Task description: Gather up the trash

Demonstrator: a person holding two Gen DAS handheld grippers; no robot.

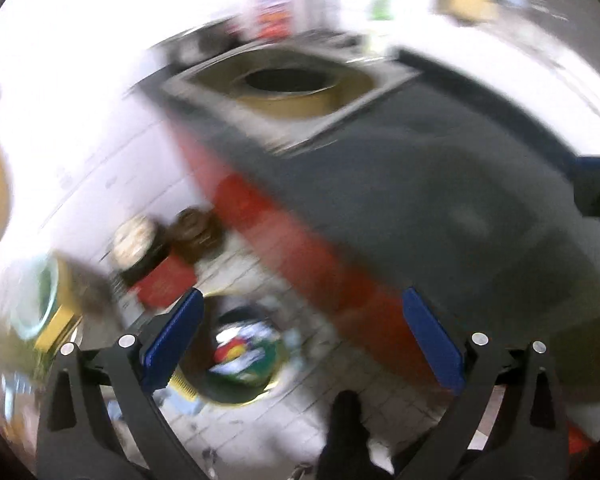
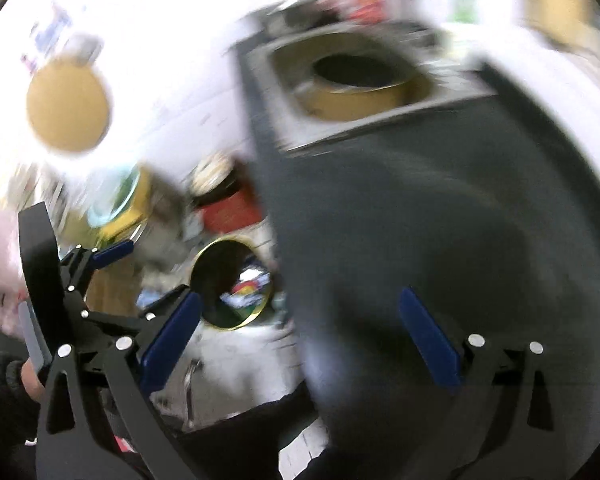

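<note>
Both views are motion-blurred. A round trash bin [image 1: 240,356] with a gold rim stands on the tiled floor; colourful wrappers lie inside it. It also shows in the right wrist view [image 2: 232,284]. My left gripper [image 1: 304,340] is open and empty above the bin, its blue pads [image 1: 172,340] wide apart. My right gripper [image 2: 300,344] is open and empty too, in front of a dark grey table. The left gripper shows at the left of the right wrist view [image 2: 100,272].
A dark grey table top [image 1: 420,184] with a red side fills the right. A square recess with a tan ring [image 1: 288,92] sits at its far end. A red box [image 1: 164,280], jars and a yellow container [image 1: 56,312] crowd the floor at left.
</note>
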